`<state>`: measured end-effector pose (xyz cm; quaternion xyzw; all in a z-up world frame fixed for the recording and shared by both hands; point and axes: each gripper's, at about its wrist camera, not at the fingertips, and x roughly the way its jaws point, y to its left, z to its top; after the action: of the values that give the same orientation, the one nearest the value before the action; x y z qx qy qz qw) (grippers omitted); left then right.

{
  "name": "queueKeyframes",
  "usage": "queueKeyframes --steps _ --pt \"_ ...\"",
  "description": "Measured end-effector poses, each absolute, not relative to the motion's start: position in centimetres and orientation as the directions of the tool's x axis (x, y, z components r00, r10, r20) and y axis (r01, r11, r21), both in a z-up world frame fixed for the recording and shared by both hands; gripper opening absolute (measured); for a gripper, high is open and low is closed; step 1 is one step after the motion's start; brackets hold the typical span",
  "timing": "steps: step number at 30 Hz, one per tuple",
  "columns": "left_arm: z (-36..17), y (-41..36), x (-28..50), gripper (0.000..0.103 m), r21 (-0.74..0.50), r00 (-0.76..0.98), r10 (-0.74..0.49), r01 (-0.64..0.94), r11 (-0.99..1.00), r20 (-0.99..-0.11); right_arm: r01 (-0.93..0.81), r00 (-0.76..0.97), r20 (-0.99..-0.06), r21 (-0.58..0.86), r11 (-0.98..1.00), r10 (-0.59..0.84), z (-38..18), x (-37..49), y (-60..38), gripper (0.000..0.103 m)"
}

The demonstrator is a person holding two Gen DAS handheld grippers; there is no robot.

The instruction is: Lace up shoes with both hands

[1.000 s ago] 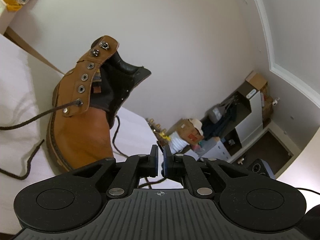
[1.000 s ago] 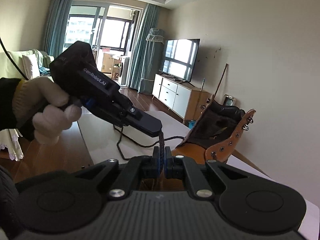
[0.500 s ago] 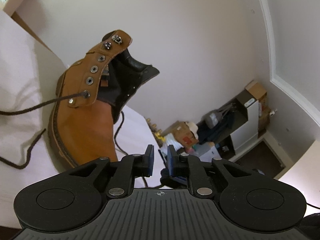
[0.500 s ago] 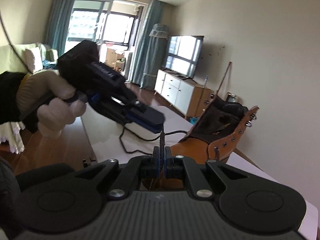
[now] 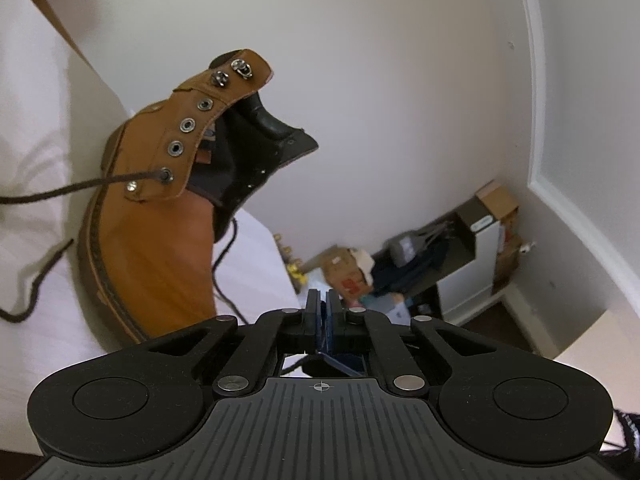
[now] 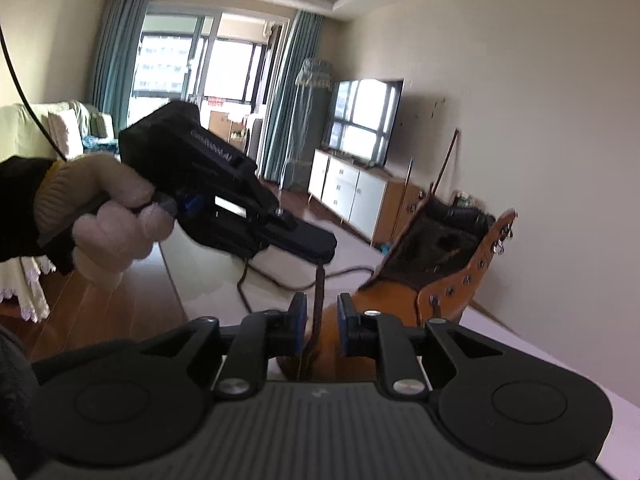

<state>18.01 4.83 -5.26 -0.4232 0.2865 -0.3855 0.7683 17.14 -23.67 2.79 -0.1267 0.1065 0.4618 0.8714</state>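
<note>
Left gripper [image 6: 320, 254] pinches the lace [image 6: 319, 300] tight; right gripper [image 6: 322, 314] opening, pads clear of it. Limp cord (best taken near its stiffer tip); boot [image 5: 160, 248] looks heavy.

White table [image 5: 48, 128], plain matte top, wood-coloured edge showing at its far left corner in the left wrist view. A tan boot [image 5: 152, 248] stands directly on it, upright, sole on the surface, tongue and collar open. A dark brown lace [image 5: 60, 190] runs out of the boot's lowest eyelet to the left, above the tabletop; a loose stretch [image 5: 36, 280] lies curled on the white surface left of the boot's sole. Another stretch [image 5: 224, 260] lies on the table right of the boot. In the right wrist view the same table [image 6: 208, 264] carries the boot [image 6: 400, 300] at its right, a loop of lace [image 6: 276, 276] on the top beside it.
</note>
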Motion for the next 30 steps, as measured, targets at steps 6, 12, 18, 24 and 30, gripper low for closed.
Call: queueKeyframes --steps 6,12,18,24,30 --pt "-5.2 4.6 18.3 0.002 -0.870 0.539 -0.833 0.347 0.349 -0.119 -0.833 0.550 -0.270 -0.105 0.543 0.791 3.0 17.7 -23.3 0.007" --pt "-5.7 4.6 18.9 0.002 -0.872 0.537 -0.834 0.339 0.352 -0.128 -0.829 0.553 -0.286 -0.102 0.549 0.782 3.0 17.9 -23.3 0.004" --pt "-4.3 6.6 20.3 0.022 -0.802 0.620 -0.749 0.312 0.510 -0.236 -0.807 0.586 -0.327 -0.157 0.569 0.742 3.2 19.6 -22.9 0.004" --pt "0.4 5.6 23.6 0.031 -0.487 0.740 -0.504 0.271 0.830 -0.447 -0.789 0.611 -0.363 -0.206 0.579 0.704 3.3 22.5 -22.1 0.004" --pt "1.5 2.0 26.9 0.030 -0.327 0.734 -0.415 0.273 0.905 -0.538 -0.798 0.601 -0.387 -0.240 0.554 0.699 3.0 23.9 -21.0 0.004"
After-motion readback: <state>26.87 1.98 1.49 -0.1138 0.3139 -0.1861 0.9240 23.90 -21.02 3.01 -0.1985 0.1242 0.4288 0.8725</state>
